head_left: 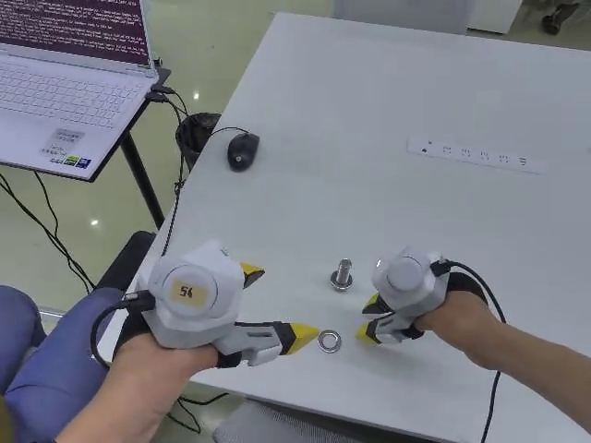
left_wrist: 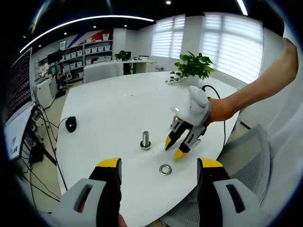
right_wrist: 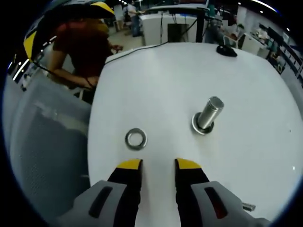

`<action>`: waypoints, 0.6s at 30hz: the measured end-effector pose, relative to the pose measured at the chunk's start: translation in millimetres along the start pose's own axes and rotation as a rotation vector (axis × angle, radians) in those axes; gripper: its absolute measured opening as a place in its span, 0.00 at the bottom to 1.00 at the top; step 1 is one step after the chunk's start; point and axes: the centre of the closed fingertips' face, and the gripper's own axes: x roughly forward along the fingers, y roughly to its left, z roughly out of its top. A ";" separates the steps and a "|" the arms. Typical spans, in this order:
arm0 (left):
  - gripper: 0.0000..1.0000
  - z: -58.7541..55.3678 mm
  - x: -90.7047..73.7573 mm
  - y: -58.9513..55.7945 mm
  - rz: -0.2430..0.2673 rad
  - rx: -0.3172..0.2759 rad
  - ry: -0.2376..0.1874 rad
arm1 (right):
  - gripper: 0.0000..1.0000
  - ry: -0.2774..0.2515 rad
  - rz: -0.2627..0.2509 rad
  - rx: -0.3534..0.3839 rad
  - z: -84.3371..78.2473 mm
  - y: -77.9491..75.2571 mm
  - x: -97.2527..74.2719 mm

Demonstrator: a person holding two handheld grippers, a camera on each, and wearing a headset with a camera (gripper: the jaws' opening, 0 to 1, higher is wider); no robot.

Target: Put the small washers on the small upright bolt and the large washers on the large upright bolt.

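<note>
On the white surface (head_left: pixel 369 138) one bolt (head_left: pixel 343 274) stands upright. A single washer (head_left: pixel 329 341) lies flat at about 6 o'clock from it, near the front edge. The left hand-held gripper (head_left: pixel 275 303) is at 9 o'clock from the washer, jaws spread wide and empty, one yellow tip just beside the washer. The right hand-held gripper (head_left: pixel 369 318) is at 3 o'clock from the washer, jaws parted by a narrow gap, gripping nothing, tips near the washer. A mouse (head_left: pixel 243 150) sits at 11 o'clock from the bolt, well apart.
</note>
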 end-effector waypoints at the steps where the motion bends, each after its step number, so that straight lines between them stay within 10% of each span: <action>1: 0.64 -0.5 -0.1 -0.1 0.000 0.000 0.001 | 0.28 0.000 0.004 -0.004 0.2 2.1 1.5; 18: 0.64 0.3 -5.2 -1.1 0.018 -0.006 -0.008 | 0.30 0.045 0.115 -0.331 25.3 29.4 26.6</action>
